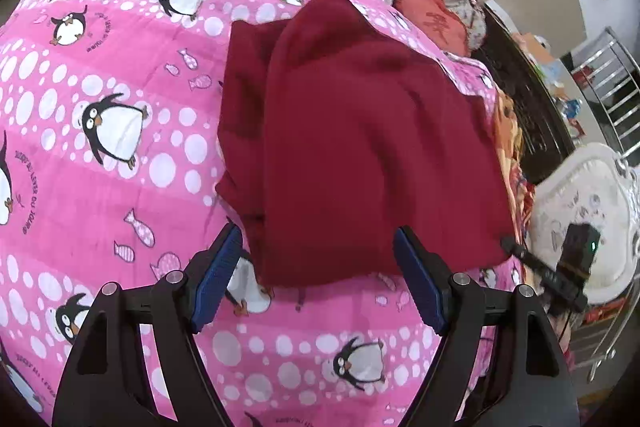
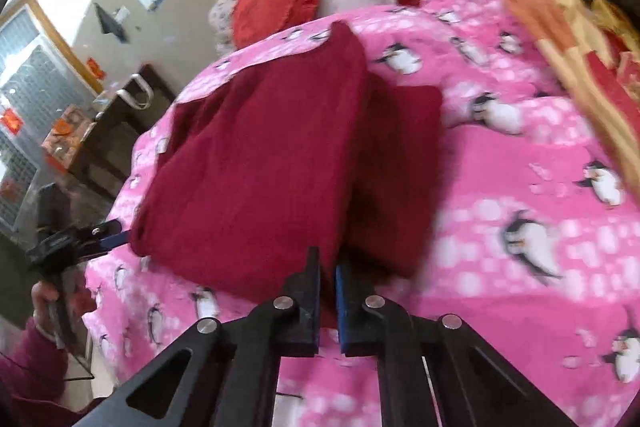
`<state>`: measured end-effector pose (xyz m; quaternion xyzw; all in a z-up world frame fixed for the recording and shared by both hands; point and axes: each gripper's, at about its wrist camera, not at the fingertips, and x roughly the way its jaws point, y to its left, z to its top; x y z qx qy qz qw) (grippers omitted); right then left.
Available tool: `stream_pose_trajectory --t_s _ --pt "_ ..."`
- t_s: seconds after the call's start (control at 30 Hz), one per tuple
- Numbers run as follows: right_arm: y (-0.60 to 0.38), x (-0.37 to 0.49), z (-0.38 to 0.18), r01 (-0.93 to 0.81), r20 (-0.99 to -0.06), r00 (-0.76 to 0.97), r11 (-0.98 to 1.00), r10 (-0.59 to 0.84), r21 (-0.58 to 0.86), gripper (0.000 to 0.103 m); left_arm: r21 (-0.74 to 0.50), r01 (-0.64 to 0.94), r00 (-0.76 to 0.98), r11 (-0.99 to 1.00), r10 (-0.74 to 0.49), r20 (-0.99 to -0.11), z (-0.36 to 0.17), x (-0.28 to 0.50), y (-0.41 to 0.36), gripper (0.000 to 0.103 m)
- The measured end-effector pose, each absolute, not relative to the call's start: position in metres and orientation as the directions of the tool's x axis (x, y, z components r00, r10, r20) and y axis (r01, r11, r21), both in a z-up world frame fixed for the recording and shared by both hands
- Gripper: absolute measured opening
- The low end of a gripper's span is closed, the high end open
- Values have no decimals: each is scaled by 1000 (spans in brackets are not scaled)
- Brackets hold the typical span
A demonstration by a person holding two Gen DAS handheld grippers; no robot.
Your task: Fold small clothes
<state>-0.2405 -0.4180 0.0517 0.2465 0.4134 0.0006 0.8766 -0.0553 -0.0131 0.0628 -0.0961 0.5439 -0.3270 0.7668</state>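
Our left claw stands wide open over the folded dark-red knit garment; only the right-wrist view shows our right claw pinched on its hem.

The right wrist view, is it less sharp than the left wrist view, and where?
Yes. Right wrist view: motion blur smears the pink penguin quilt toward the right edge; the dark red garment is soft too. Left wrist view: crisp, penguins on the quilt clearly outlined. Both views: strong fisheye bending and dark corners.

Right gripper fingers pinched on near edge of dark red garment, lying on pink penguin quilt.
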Motion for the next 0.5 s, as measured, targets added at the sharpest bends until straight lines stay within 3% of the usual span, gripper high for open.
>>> stream_pose_trajectory --t_s 0.23,0.3,0.33,0.4,0.5 --pt "-415 -230 31 238 -753 625 868 207 436 5 -514 414 137 751 -609 -781 42 -49 -23 75" --pt "-418 -231 33 245 -746 632 859 210 449 5 -506 450 123 735 -613 -781 42 -49 -26 48" --pt "-420 -231 34 247 -744 635 858 208 451 5 -490 474 120 731 -605 -787 44 -49 -29 44" --pt "-420 -232 38 246 -747 634 864 199 439 5 -467 503 116 728 -592 -798 46 -49 -30 17" --pt "-416 -230 45 235 -755 630 883 180 406 5 -411 553 120 725 -557 -822 54 -47 -31 7"
